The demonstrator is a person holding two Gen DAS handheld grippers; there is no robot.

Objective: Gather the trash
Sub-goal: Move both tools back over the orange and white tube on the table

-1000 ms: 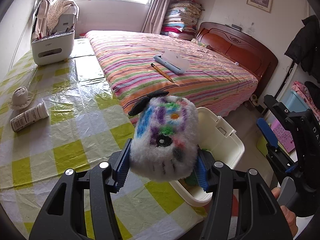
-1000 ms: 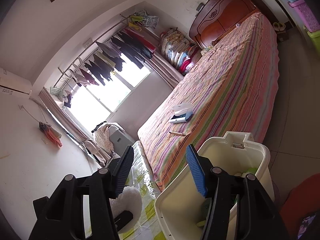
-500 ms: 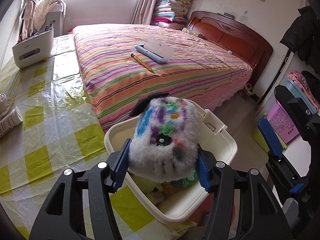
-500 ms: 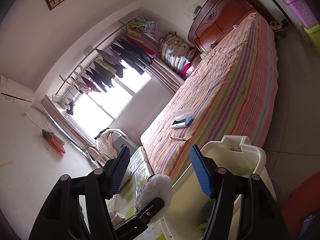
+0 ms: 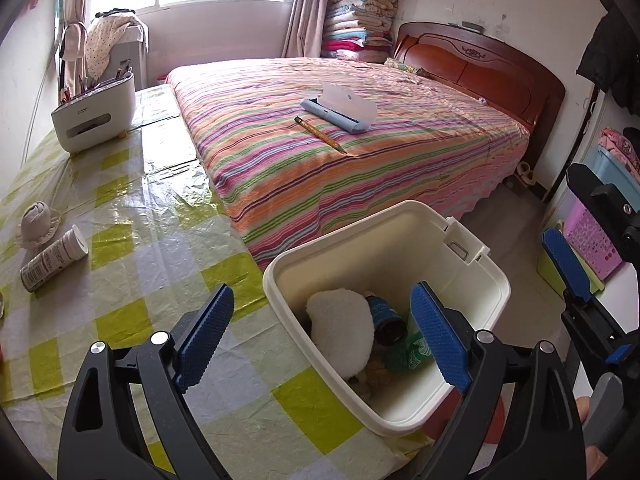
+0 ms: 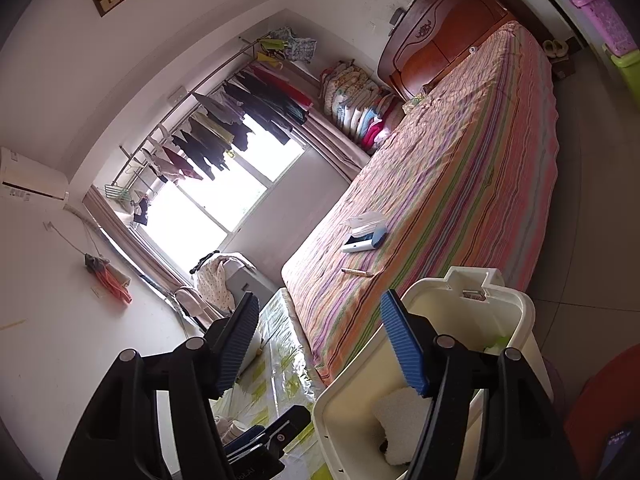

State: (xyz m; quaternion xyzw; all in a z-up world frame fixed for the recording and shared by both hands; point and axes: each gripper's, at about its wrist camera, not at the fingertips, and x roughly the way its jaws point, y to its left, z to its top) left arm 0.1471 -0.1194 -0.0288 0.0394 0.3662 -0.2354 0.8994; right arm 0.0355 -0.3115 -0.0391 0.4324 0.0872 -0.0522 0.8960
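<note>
At the far left of my left wrist view, a white desk organizer (image 5: 94, 114) is standing at the back of the table (image 5: 132, 264), holding pens; grey lettering on its front is too blurred for me to read. Nearer, a crumpled grey-white wad (image 5: 37, 221) is lying just beside a white cylindrical bottle (image 5: 54, 258), which is resting on its side, capped end pointing toward the bed, long axis slanting up to the right; the print on its label is too small to read.

I am holding my left claw (image 5: 322, 338) with its blue pads spread wide apart and nothing between them, over the table edge and the white plastic bin (image 5: 476, 276). The white fluffy toy (image 5: 342, 332) is lying inside the bin, plain side up, touching a dark bottle (image 5: 384, 318) that is pointing its base toward me, with green wrappers (image 5: 412, 354) beside it.

On the striped bed (image 5: 360, 148), a pencil (image 5: 320, 135) is slanting with its tip toward the bin, near an open blue case (image 5: 340, 110).

My right claw (image 6: 320, 340) is likewise gaping apart, gripping nothing, just above the bin's near rim.
</note>
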